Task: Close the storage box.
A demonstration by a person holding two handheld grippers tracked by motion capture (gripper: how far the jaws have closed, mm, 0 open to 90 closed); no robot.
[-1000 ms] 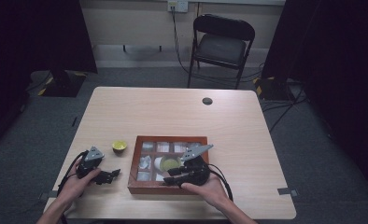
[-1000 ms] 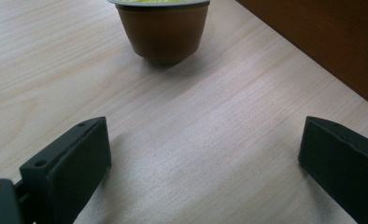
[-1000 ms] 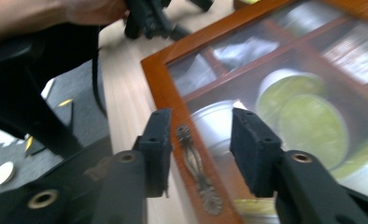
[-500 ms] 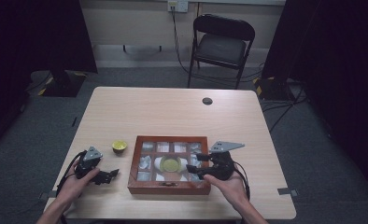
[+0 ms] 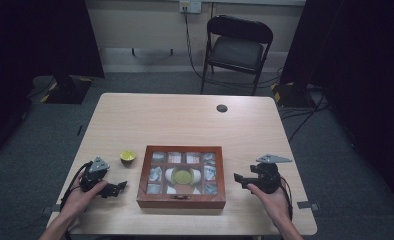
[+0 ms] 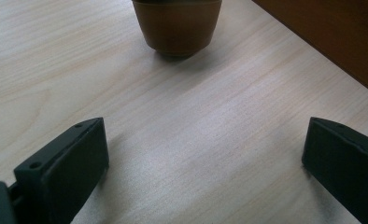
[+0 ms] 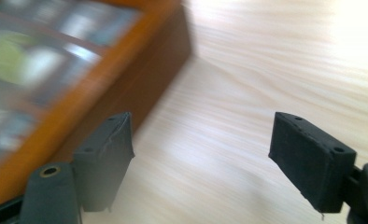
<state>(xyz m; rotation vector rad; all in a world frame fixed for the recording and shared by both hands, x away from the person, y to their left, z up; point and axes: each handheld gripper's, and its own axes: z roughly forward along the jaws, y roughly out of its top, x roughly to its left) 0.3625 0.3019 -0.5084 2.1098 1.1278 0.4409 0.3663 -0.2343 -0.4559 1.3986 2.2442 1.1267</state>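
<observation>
Wooden box, just left of open right hand-held gripper

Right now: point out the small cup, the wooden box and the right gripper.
small cup (image 5: pixel 128 157): high view, on its yellow-green inside.
wooden box (image 5: pixel 181 201): high view, on the near front wall.
right gripper (image 7: pixel 201 156): right gripper view, midway between its open jaws.

table with box, cup

A reddish-brown wooden box with pale squares and a yellow-green disc sits on a light wood-grain table, beside a brown cup with yellow-green inside, and black grippers.
</observation>
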